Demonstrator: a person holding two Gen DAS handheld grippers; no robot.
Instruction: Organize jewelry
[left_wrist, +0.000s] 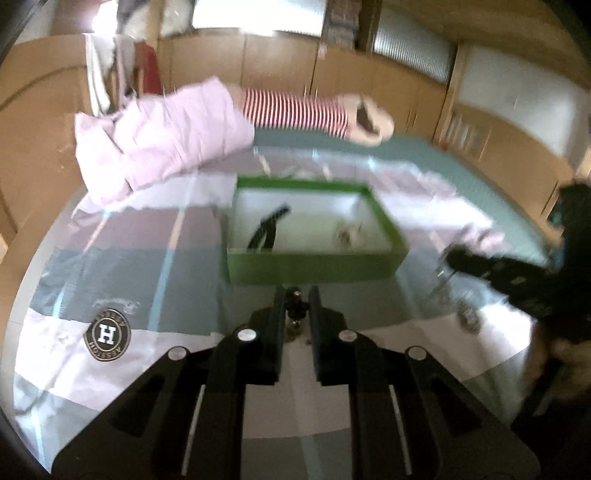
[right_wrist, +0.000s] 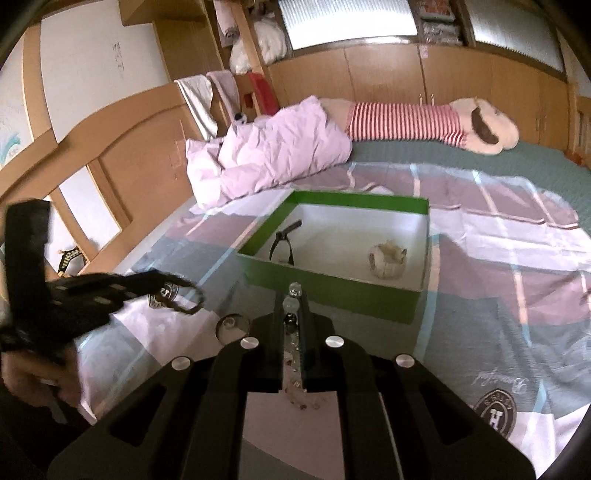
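Observation:
A green box (left_wrist: 314, 264) with a white inside stands on the bed, holding a black piece (left_wrist: 269, 225) and a pale bracelet (left_wrist: 347, 232). Just in front of its near wall, my left gripper (left_wrist: 297, 291) is shut on a dark beaded bracelet (left_wrist: 295, 310), which hangs as a loop (right_wrist: 188, 302) in the right wrist view. My right gripper (right_wrist: 293, 295) is shut on a strand of clear beads (right_wrist: 290, 306), near the front of the box (right_wrist: 332, 284). The strand dangles blurred under it in the left wrist view.
A patchwork sheet (right_wrist: 498, 295) covers the bed. A small round clear piece (right_wrist: 231, 325) lies on it between the grippers. A pink quilt (right_wrist: 273, 147) and a striped plush toy (right_wrist: 406, 122) lie behind the box. A wooden headboard (right_wrist: 110, 155) runs along the left.

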